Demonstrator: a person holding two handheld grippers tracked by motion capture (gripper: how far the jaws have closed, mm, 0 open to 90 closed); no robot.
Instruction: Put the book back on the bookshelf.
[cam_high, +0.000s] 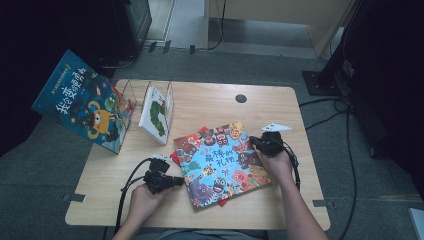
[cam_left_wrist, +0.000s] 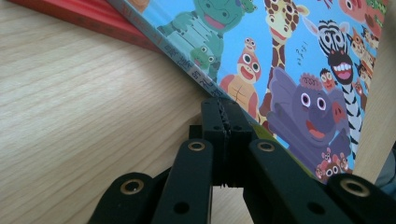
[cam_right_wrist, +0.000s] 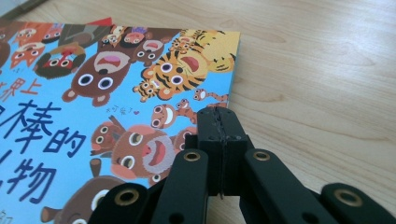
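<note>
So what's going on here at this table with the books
A person sits at a wooden table with a tool in each hand. Both tools are shut. The left tool sits at the left edge of a blue picture book full of cartoon animals; the right tool rests on its right side. That book lies on a red one. Two more books stand in a rack at the back left.

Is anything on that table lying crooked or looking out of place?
Yes. The animal picture book lies skewed to the table edges, stacked unevenly on a red book whose corners poke out. At far left, a big blue book overhangs the table's edge, propped against a clear stand. Both tongs sit closed at the picture book's edges.
</note>
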